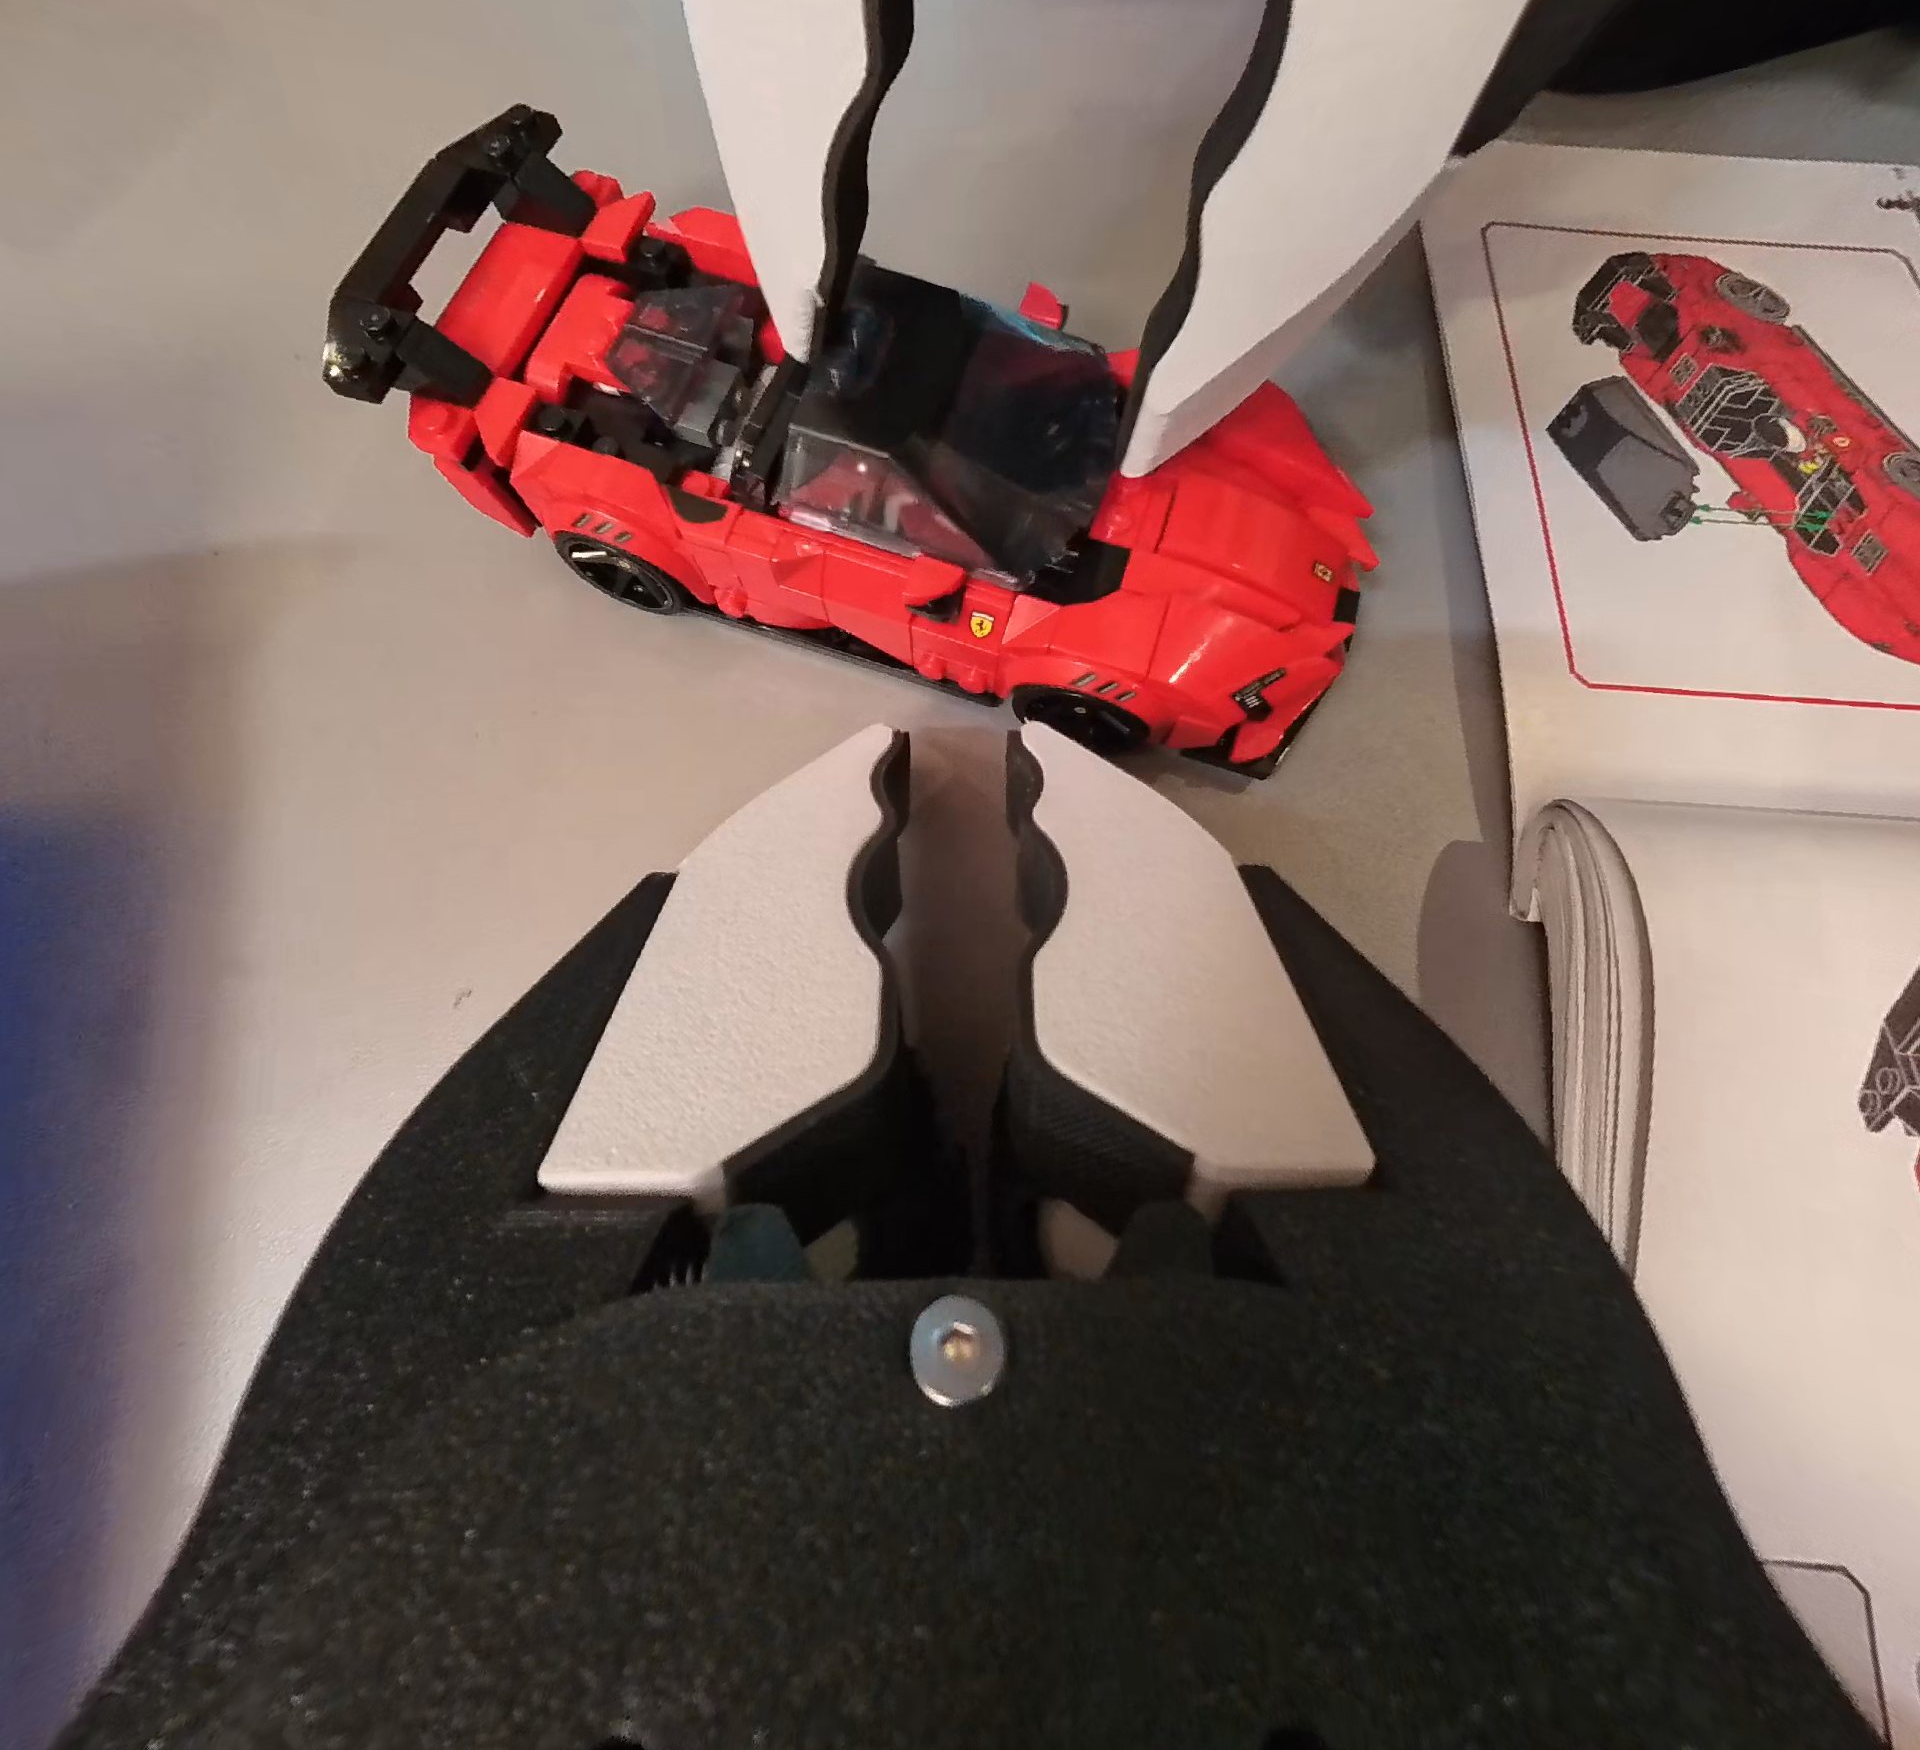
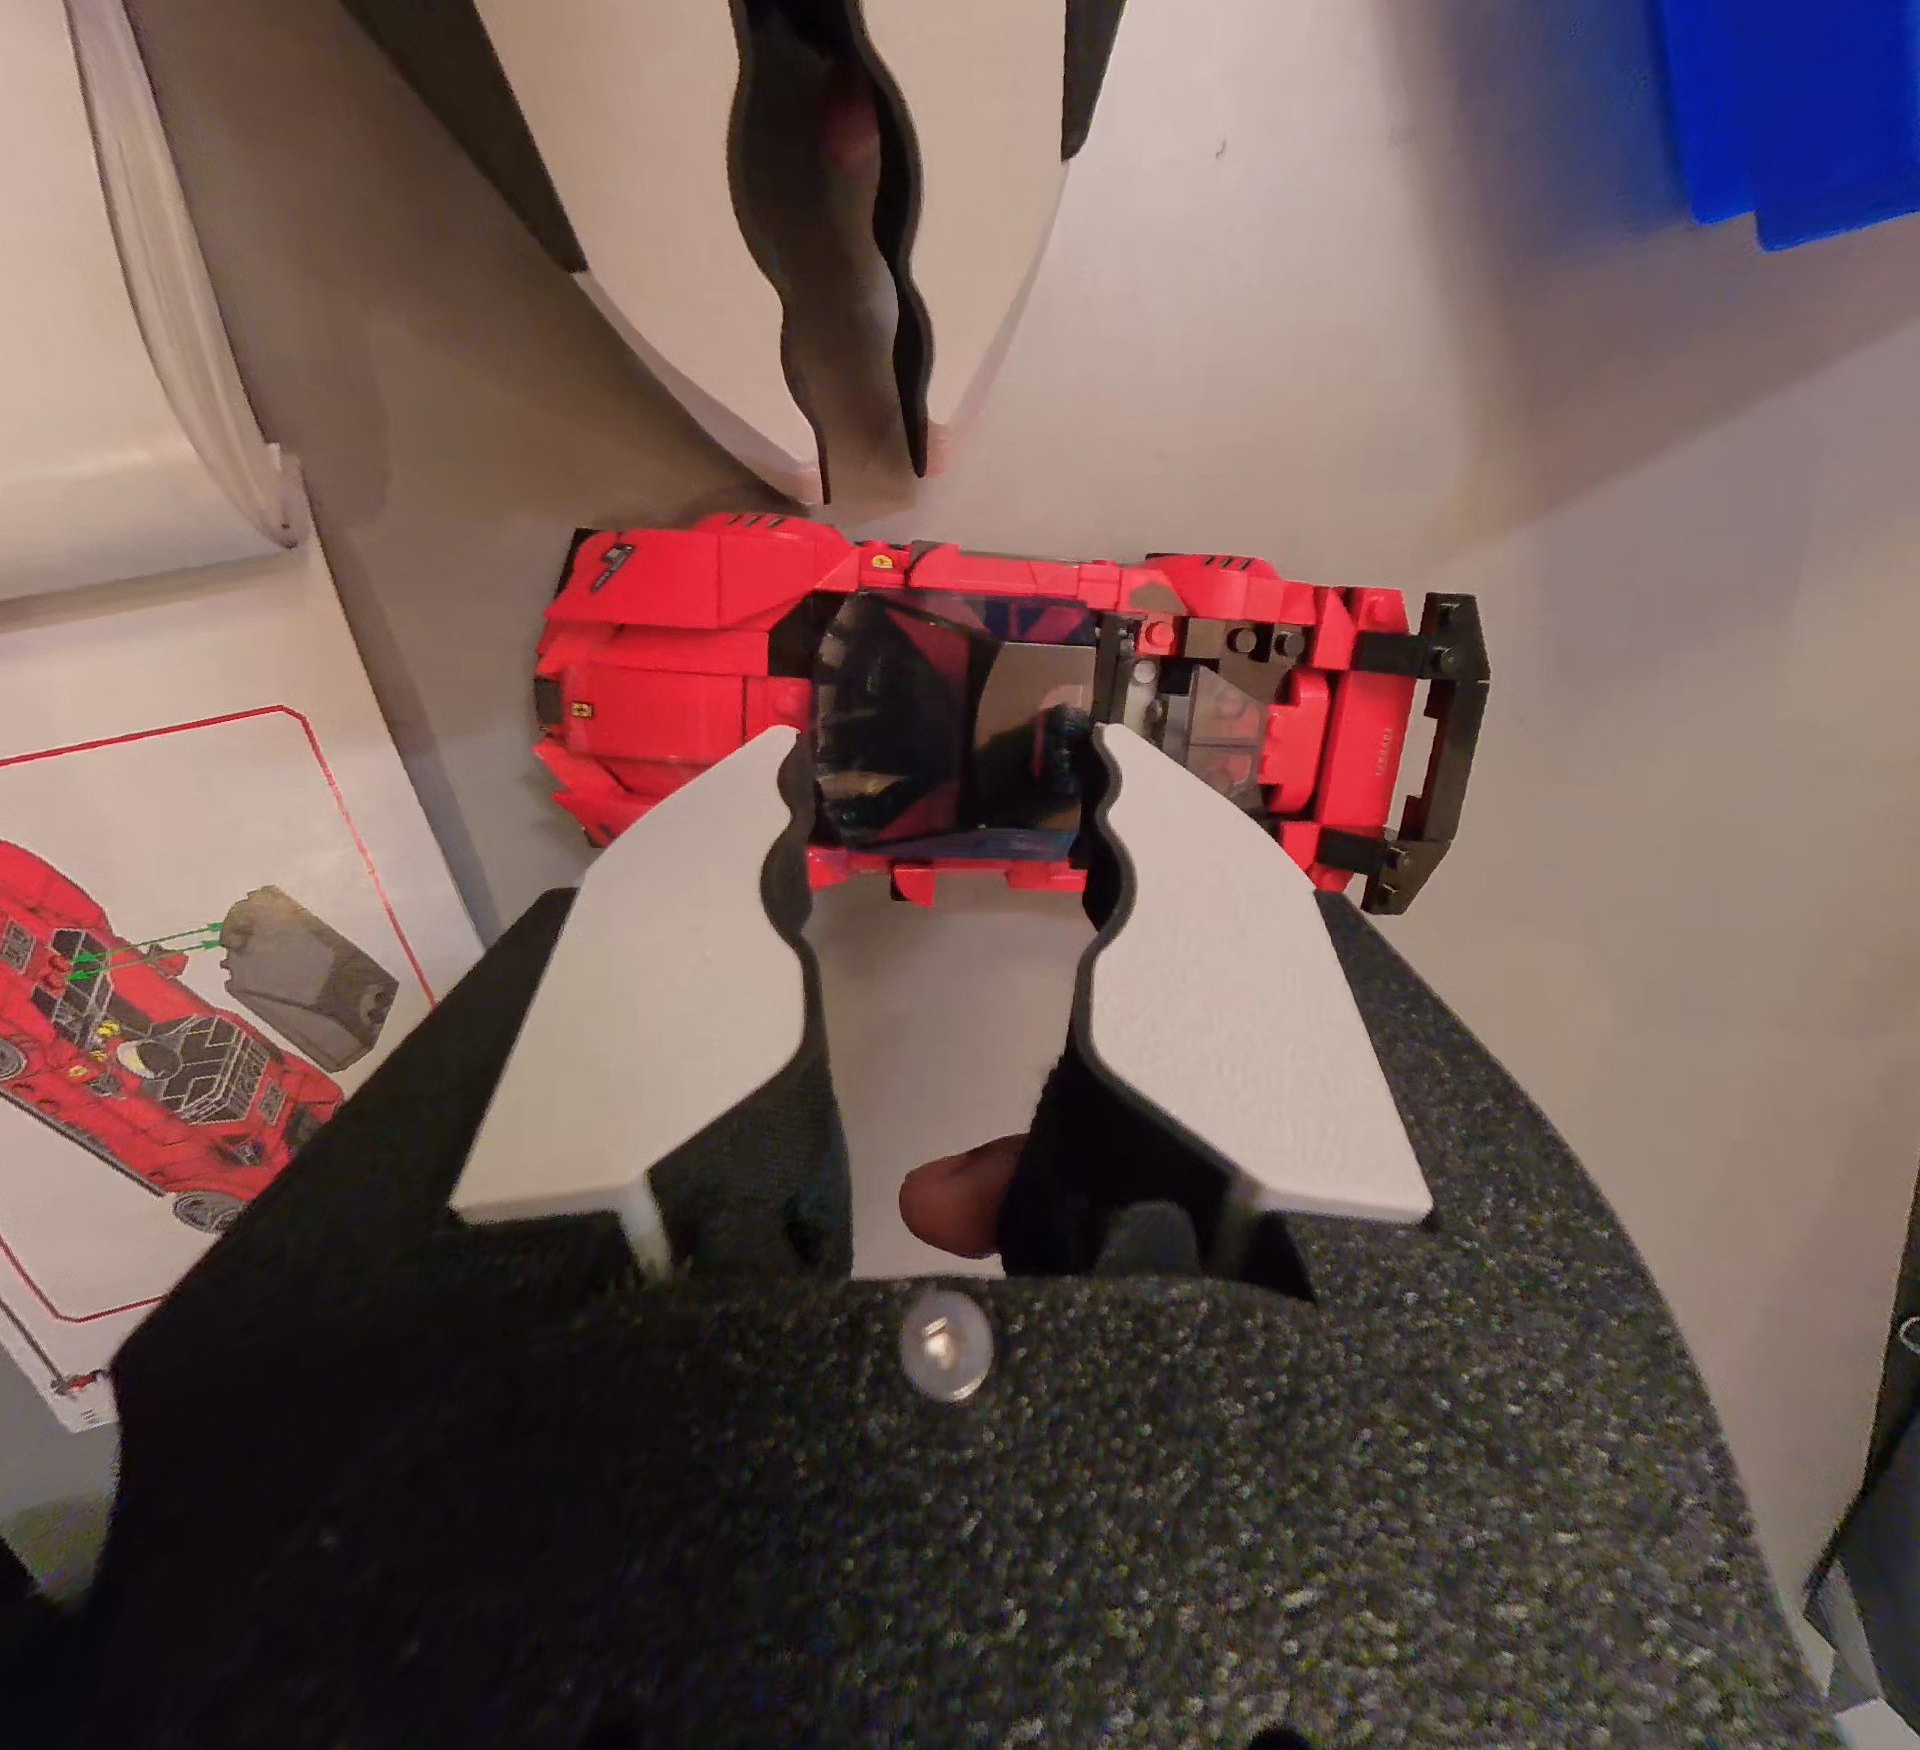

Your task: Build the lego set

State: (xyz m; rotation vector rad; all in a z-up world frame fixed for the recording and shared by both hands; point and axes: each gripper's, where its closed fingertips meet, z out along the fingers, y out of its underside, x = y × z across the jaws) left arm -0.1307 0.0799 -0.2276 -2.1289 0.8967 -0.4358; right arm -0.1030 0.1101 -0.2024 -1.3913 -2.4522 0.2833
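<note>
A red Lego sports car with a black rear wing stands on the pale table. A dark transparent canopy sits over its cockpit. My right gripper reaches down from the far side, and its fingers press on the canopy's front and rear ends. In the right wrist view the same gripper straddles the canopy on the car. My left gripper is empty with a narrow gap between its jaws. It hovers just beside the car's near side and also shows in the right wrist view.
An open instruction booklet lies right of the car, close to its nose; it also shows in the right wrist view. A blue object lies beyond the car's rear, on the left gripper's side. My hands' fingertips stand some 5 cm from each other.
</note>
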